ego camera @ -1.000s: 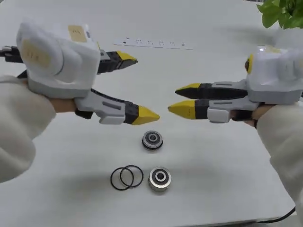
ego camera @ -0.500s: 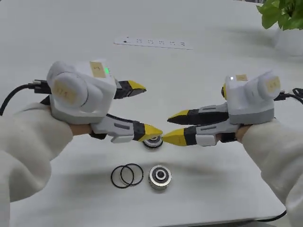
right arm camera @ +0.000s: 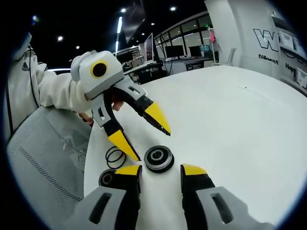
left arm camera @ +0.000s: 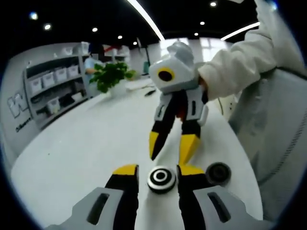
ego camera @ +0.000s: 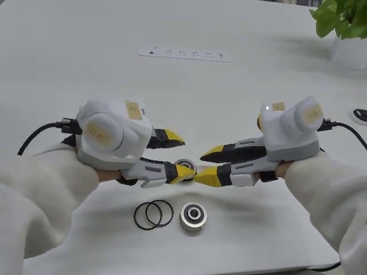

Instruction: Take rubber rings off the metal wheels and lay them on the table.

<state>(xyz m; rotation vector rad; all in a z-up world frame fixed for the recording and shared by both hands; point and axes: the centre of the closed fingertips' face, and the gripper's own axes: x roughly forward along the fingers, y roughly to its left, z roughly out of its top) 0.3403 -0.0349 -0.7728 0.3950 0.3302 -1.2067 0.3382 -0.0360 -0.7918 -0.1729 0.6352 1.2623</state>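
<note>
While flat, wheel (left arm camera: 161, 178) between left fingers (left arm camera: 125, 172).

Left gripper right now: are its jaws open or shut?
Open. In the left gripper view, the left gripper has its yellow tips spread apart, with the metal wheel lying between them.

Metal wheels: two. Far wheel (ego camera: 185, 165) between gripper tips, near wheel (ego camera: 194, 216) toward desk (ego camera: 86, 57) edge.
Rubber rings lying loose: two. Left ring (ego camera: 135, 217) and right ring (ego camera: 172, 212), overlapping, just beside near wheel.
Hand-held grippers: two. Left hand-held gripper (ego camera: 187, 154), right hand-held gripper (ego camera: 198, 167).
Jaws: two per gripper, four yellow tips in all.
Cables: two. Left cable (ego camera: 39, 135), right cable (ego camera: 351, 135).
Power strips: one (ego camera: 184, 54).
Potted plants: one (ego camera: 341, 17).
White sleeves: two.
Desks: one.
</note>
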